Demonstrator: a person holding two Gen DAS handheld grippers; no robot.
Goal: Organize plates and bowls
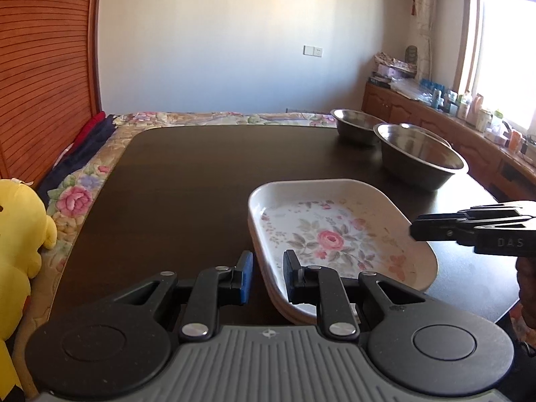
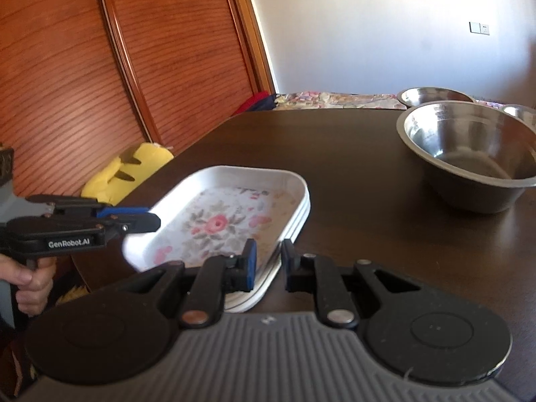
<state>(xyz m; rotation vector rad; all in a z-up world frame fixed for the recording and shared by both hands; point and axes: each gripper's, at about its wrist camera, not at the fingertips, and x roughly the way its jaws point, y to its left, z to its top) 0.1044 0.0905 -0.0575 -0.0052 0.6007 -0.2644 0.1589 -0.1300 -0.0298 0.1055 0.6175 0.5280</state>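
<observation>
- While both tongs hover low over the dark counter (image 1: 187, 181), a stack of floral plates (image 1: 335, 234) lies near its front edge, at about 6 o'clock on the counter.
- Left tongs (image 1: 267, 276) are spread, one finger on each side of the stack's left rim; whether the pads touch the rim cannot be told.
- Right tongs (image 2: 268, 268) are spread too, straddling the stack's (image 2: 217, 221) right rim from the 5 o'clock side, with no clear contact.
- Seen from the left camera, the right tongs' tip reaches in at 3 o'clock of the stack, just above its rim.
- A large steel bowl (image 1: 418, 160) stands well apart from the stack toward 1 o'clock.
- A smaller steel bowl (image 1: 356, 127) stands behind it, near the counter's far edge; a third rim (image 2: 521, 114) peeks out behind the large one in the right view.
- A yellow plush toy (image 1: 20, 234) sits off the counter at 9 o'clock, on a flowered bed cover (image 1: 77, 197).
</observation>
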